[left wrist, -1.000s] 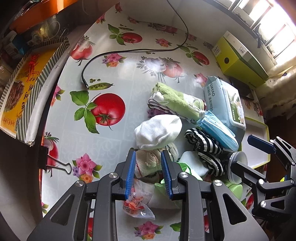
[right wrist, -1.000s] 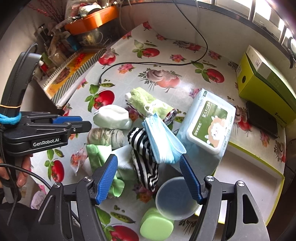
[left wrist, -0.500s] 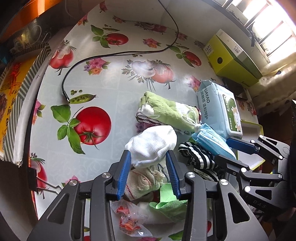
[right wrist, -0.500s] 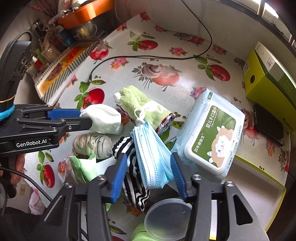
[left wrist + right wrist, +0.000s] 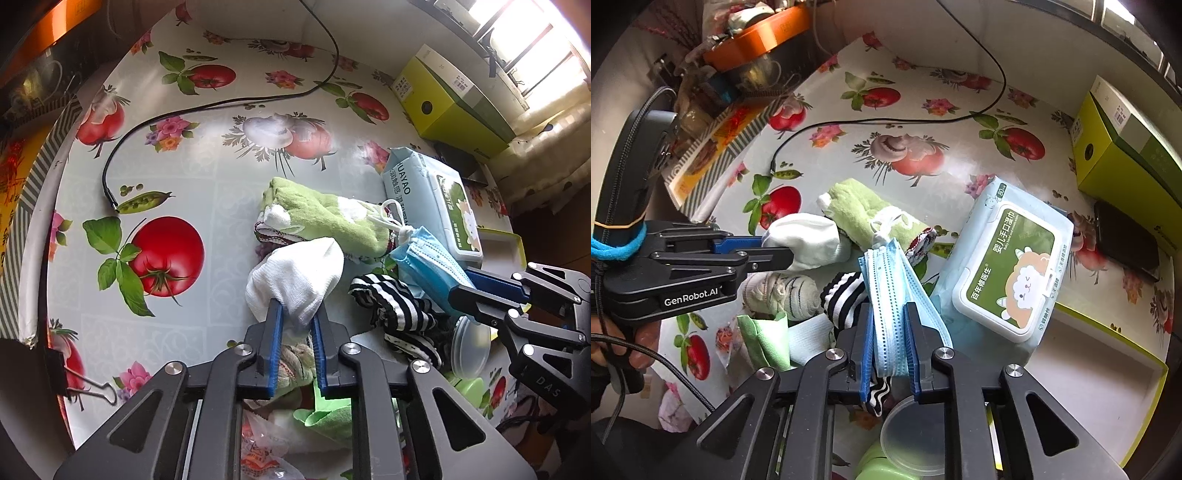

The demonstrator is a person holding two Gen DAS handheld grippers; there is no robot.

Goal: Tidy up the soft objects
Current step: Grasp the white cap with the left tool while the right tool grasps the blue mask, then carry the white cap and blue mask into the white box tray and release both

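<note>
My left gripper [image 5: 297, 314] is shut on a white sock [image 5: 295, 273], which also shows in the right wrist view [image 5: 805, 242]. My right gripper [image 5: 889, 314] is shut on a stack of blue face masks [image 5: 892, 295], seen in the left wrist view [image 5: 424, 260] too. A green towel roll [image 5: 325, 218] lies behind them. A black-and-white striped sock [image 5: 395, 310] and a beige rolled sock [image 5: 779, 295] lie between the grippers. A green cloth [image 5: 768, 339] lies near the front.
A wet-wipes pack [image 5: 1008, 266] lies right of the masks, on a yellow-rimmed tray [image 5: 1108, 373]. A yellow-green box [image 5: 1126, 147] and a black phone [image 5: 1126, 240] are at the right. A black cable [image 5: 207, 107] crosses the tablecloth. A clear lid [image 5: 912, 439] and snack wrapper [image 5: 258, 443] lie near.
Both grippers moved forward and closed: the left one on the white sock, the right one on the blue masks.
</note>
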